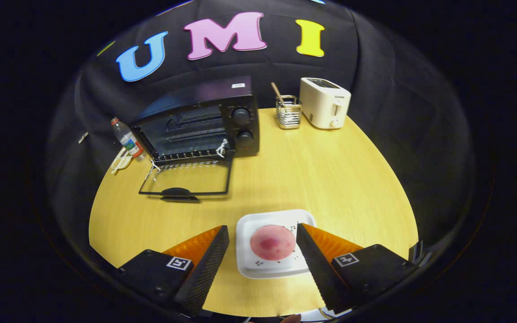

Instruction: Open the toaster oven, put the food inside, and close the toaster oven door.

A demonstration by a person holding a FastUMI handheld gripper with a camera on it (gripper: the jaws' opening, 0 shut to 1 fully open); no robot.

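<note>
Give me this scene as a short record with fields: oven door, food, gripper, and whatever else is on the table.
toaster oven: black, at the table's far left
oven door: open, folded down flat onto the table, handle toward the gripper
food: round pink piece on a white square plate, not yet in the oven
gripper: open, fingers either side of the plate, not pressing on it
table: yellow wood
other items: white toaster, wire utensil holder, plastic water bottle

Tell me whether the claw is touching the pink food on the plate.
Apart. In the gripper view the open claw straddles the white plate, and bare plate shows on both sides of the pink food, between it and each finger.
</note>
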